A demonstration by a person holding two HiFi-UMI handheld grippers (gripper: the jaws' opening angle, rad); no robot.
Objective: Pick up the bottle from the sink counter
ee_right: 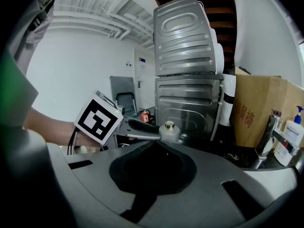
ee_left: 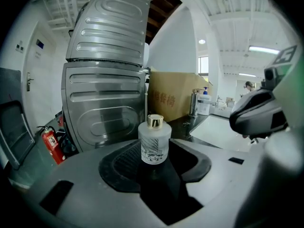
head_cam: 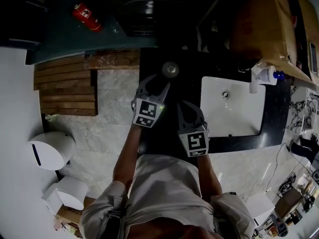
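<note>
Progress: early; frosted glass bottle (ee_left: 155, 144) not gripped, not lifted.
Bottle loc: upright on the dark counter (head_cam: 149, 59), gold cap on, left of the sink basin (head_cam: 244, 118) and apart from it.
Left gripper (head_cam: 155, 83): jaws spread moderately. The bottle stands between the tips at the far end. Gap shows on both sides, so pads aren't pressing.
Right gripper (ee_right: 154, 146): jaw tips meet, nothing between them. Hangs nearer the person, beside the left gripper, idle by the look of it.
Done so far: left tool lined up on the bottle.
Left to do (est.): push in a bit so pads cover the glass body, close, raise clear of the counter.
Surface: black glossy countertop w/ inset white basin, chrome faucet (ee_right: 266, 137) at its back edge, pump soap bottle (head_cam: 266, 74) near it.
Room: washroom/utility area. Two stacked ribbed metal cabinets (ee_left: 107, 80) behind the counter, cardboard box (head_cam: 259, 24) alongside, red fire extinguisher (head_cam: 87, 16) on the floor. Marble floor tiles (head_cam: 112, 113) and wood slats (head_cam: 65, 88) to the person's left.
</note>
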